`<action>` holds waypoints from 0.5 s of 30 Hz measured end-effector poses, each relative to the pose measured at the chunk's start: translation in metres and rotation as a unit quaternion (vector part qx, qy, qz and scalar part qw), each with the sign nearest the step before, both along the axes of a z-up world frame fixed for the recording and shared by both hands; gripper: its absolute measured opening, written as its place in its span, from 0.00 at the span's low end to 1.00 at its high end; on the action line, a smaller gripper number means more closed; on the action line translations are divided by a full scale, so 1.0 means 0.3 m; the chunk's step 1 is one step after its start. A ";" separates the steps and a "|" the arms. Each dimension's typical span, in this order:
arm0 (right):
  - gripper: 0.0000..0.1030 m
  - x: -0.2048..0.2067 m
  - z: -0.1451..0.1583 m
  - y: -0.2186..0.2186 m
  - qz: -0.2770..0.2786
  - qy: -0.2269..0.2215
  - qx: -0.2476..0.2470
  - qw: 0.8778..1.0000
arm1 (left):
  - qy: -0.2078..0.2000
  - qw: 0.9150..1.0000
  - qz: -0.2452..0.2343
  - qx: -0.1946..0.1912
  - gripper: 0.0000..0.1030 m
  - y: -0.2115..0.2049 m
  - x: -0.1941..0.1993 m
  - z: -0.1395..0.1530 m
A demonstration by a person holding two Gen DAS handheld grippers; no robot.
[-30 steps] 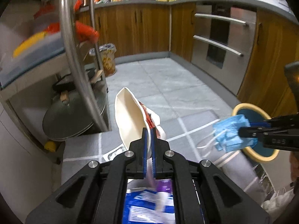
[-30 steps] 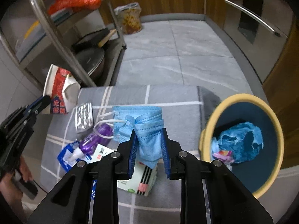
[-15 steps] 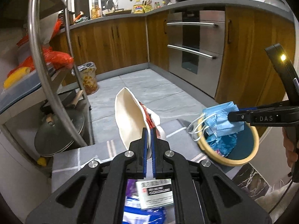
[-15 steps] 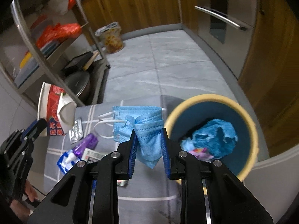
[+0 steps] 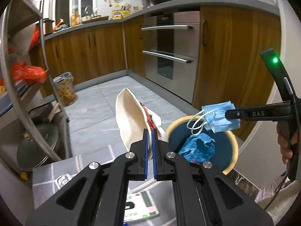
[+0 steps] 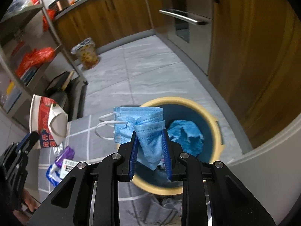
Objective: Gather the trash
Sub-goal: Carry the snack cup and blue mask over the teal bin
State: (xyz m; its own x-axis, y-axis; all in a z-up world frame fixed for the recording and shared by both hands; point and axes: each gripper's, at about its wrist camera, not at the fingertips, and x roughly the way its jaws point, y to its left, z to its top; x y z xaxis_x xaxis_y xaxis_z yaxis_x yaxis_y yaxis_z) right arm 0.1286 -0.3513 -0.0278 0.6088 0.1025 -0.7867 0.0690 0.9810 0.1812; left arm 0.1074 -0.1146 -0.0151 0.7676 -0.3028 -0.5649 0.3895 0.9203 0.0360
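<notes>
- left gripper (image 5: 150,137) jaws pinched nearly together on rim of crushed paper cup (image 5: 131,118), white inside, red print outside; cup sticks up and forward off the tips, held in the air
- left gripper angled moderately downward, pointing toward kitchen floor and the bin edge
- in right wrist view same cup (image 6: 48,124) sits at left, above the gray grid-pattern mat (image 6: 80,137), left gripper (image 6: 31,139) body below it
- right gripper (image 6: 149,146) jaws part open, clamped on crumpled blue face mask (image 6: 143,126); white ear loops dangle out to the left
- right gripper tilted steeply down, mask hanging over the near rim of the round bin (image 6: 212,116), yellow rim, dark blue inside
- in left wrist view right gripper (image 5: 230,114) comes in level from the right side, mask (image 5: 218,116) held above bin (image 5: 233,145) opening; person's hand (image 5: 286,145) wraps the handle at far right
- bin already has a crumpled blue wad (image 6: 186,133) inside
- still on the mat: purple wrapper (image 6: 64,155), white printed packet (image 6: 68,166), blue-white wrapper (image 6: 51,175); white-green leaflet (image 5: 141,205) under left gripper
- metal shelf rack (image 5: 28,94) at left with red bag (image 5: 28,74); small lined trash can (image 5: 64,89) on floor beyond
</notes>
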 end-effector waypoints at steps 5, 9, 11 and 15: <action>0.25 0.008 -0.003 -0.078 -0.021 -0.004 -0.012 1.000 | 0.004 1.000 -0.022 0.001 0.03 -0.069 0.012 -0.022; 0.25 0.016 -0.012 -0.149 -0.047 -0.009 -0.009 0.999 | 0.011 0.999 -0.032 0.002 0.03 -0.108 0.028 -0.040; 0.25 0.019 -0.030 -0.186 -0.062 -0.007 -0.009 0.998 | 0.015 0.999 -0.037 0.002 0.03 -0.127 0.031 -0.052; 0.25 0.023 -0.059 -0.233 -0.084 0.003 -0.015 0.996 | 0.022 0.998 -0.053 0.012 0.03 -0.172 0.029 -0.086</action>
